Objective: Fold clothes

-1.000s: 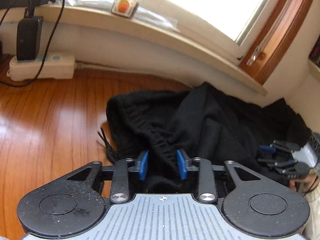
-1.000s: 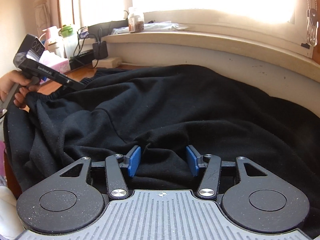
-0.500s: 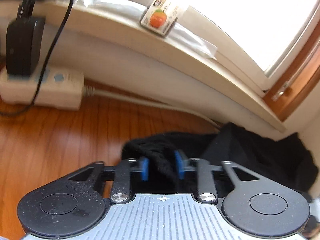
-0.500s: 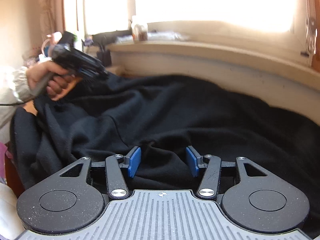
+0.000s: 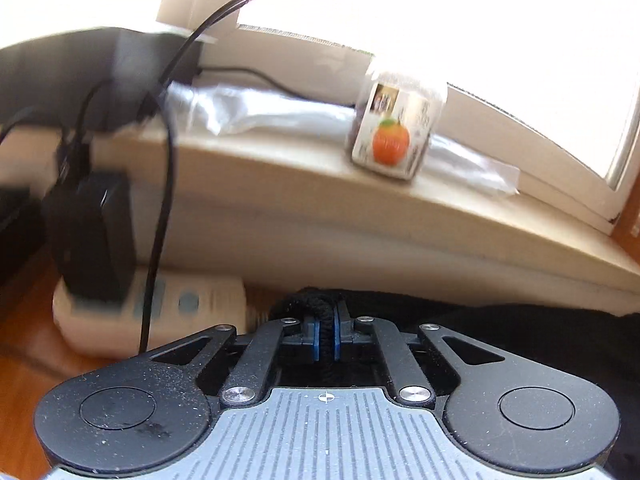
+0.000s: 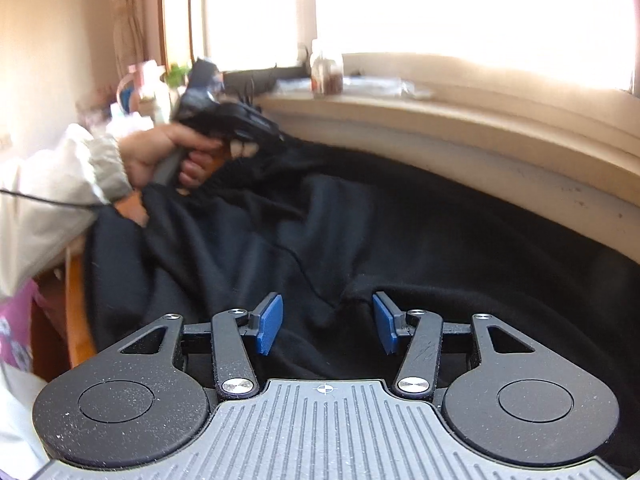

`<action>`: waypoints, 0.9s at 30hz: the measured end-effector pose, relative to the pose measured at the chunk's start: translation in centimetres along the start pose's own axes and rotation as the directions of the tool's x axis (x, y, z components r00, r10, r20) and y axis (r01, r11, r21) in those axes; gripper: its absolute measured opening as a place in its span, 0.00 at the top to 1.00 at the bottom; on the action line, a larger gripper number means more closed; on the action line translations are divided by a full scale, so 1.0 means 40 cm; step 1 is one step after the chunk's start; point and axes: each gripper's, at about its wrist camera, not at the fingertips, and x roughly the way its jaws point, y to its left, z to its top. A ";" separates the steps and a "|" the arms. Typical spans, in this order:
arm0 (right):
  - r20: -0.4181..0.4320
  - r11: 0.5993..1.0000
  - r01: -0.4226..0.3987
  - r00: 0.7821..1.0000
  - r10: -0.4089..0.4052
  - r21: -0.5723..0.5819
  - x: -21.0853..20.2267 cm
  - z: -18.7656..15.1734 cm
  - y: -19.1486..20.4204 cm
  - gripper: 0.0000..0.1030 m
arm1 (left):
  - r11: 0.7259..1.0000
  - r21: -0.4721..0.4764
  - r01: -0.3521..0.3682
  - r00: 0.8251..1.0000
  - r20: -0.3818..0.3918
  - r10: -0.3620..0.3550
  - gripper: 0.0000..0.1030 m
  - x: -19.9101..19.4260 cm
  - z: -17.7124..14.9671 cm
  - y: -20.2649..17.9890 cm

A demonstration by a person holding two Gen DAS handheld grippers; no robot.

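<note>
A black fleece garment lies spread over the wooden table below the window sill. My left gripper is shut on its ribbed black waistband, raised near the power strip. In the right wrist view the same left gripper shows at the far left, held by a hand, with the cloth edge lifted. My right gripper stands open just above the cloth, blue pads apart with a fold lying between them.
A white power strip with a black adapter and cables sits against the wall. A jar with an orange label and plastic bags rest on the sill. Bottles and clutter stand at the far left. A white sleeve reaches in.
My left gripper closed on the waistband and pulled it up and away to the left, toward the power strip. The right gripper stayed open over the cloth.
</note>
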 end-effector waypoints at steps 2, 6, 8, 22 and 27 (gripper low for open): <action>0.004 1.000 0.027 1.000 -0.027 -0.014 0.005 0.006 0.005 0.51 | 1.000 0.018 -0.009 1.000 0.001 0.009 0.94 0.015 0.017 -0.003; -0.054 0.994 0.108 0.993 -0.109 -0.023 0.046 0.011 0.012 0.51 | 0.999 0.041 -0.010 1.000 -0.001 0.010 0.93 0.029 0.038 -0.006; -0.090 0.992 0.129 0.988 -0.128 0.006 0.064 0.009 -0.002 0.79 | 0.999 0.038 0.007 1.000 -0.009 -0.007 0.92 0.019 0.032 -0.005; 0.011 0.968 0.250 0.968 -0.250 0.012 -0.044 0.043 0.030 0.73 | 0.996 0.081 0.047 0.999 0.015 -0.048 0.59 -0.310 -0.086 0.034; 0.008 0.986 0.158 0.987 -0.158 -0.050 -0.018 0.066 0.145 0.73 | 0.995 0.093 0.045 0.999 0.012 -0.047 0.52 -0.407 -0.166 0.046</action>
